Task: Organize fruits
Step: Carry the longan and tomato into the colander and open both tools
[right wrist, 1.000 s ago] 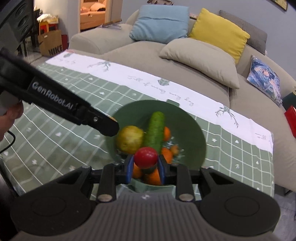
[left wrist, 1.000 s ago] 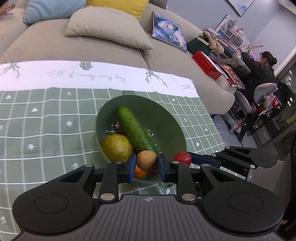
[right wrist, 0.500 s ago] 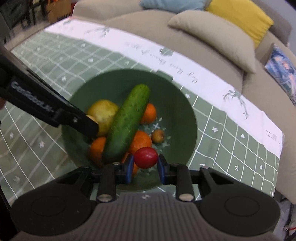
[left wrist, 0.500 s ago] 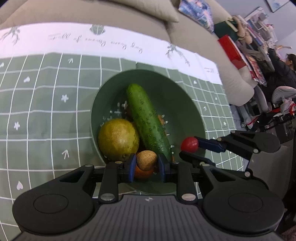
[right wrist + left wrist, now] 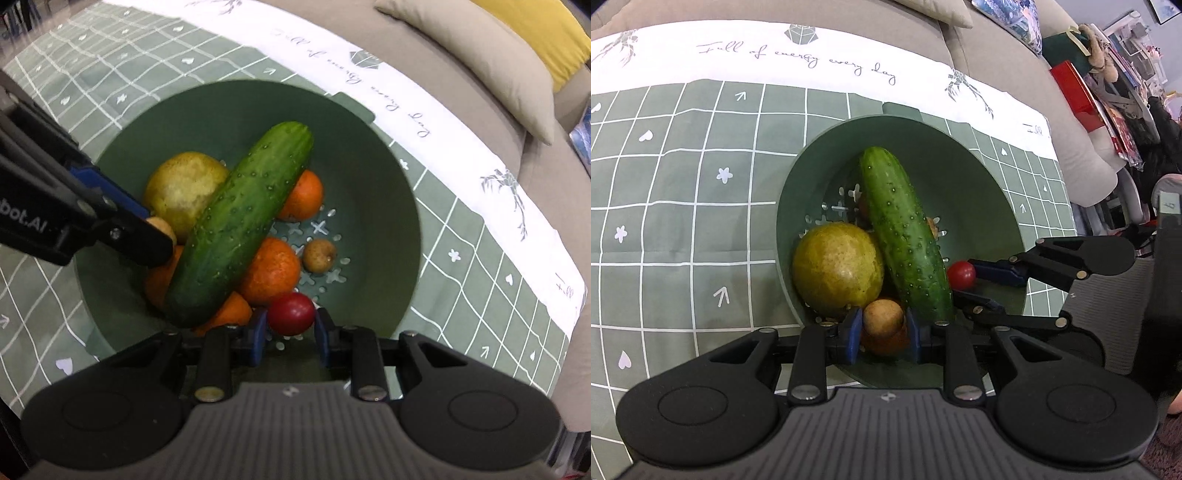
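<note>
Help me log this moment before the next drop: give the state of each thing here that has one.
left tool: shut on the small brown fruit, over the bowl
right tool: shut on the small red fruit, over the bowl
green bowl: upright on the checked cloth, part filled
cucumber: lying tilted across the oranges
yellow-green fruit: in the bowl, beside the cucumber

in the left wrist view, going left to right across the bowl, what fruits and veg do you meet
yellow-green round fruit → small brown fruit shut in the left hand-held gripper → cucumber → red tomato shut in the right hand-held gripper
</note>
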